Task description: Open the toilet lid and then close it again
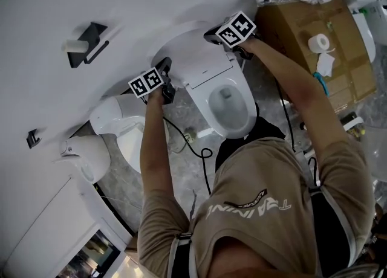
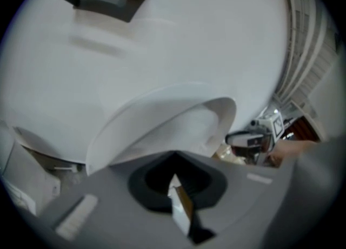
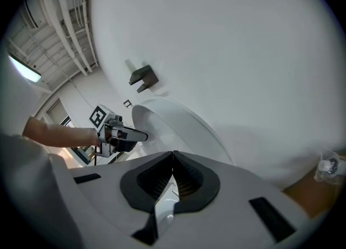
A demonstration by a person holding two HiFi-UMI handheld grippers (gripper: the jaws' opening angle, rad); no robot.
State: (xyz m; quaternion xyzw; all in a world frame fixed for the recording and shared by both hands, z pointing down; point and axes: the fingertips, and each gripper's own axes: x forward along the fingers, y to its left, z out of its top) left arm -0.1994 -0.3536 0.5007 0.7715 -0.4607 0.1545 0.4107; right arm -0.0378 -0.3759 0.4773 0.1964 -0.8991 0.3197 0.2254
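The white toilet (image 1: 230, 110) stands against the wall with its lid (image 1: 192, 46) raised and leaning back; the bowl is open below. My left gripper (image 1: 164, 64) is shut at the lid's left edge, my right gripper (image 1: 210, 34) shut at its right edge. In the left gripper view the closed jaws (image 2: 174, 180) point at the lid's curved rim (image 2: 162, 118), with the right gripper (image 2: 240, 137) beyond it. The right gripper view shows its closed jaws (image 3: 173, 158) below the lid (image 3: 178, 126), and the left gripper (image 3: 135, 134) at the far rim. Neither holds anything.
A dark paper holder (image 1: 87, 44) hangs on the wall to the left. A second white fixture (image 1: 121, 126) stands left of the toilet. A cardboard box (image 1: 302, 26) with a roll (image 1: 318, 43) on it sits to the right. A cable (image 1: 193, 144) lies on the floor.
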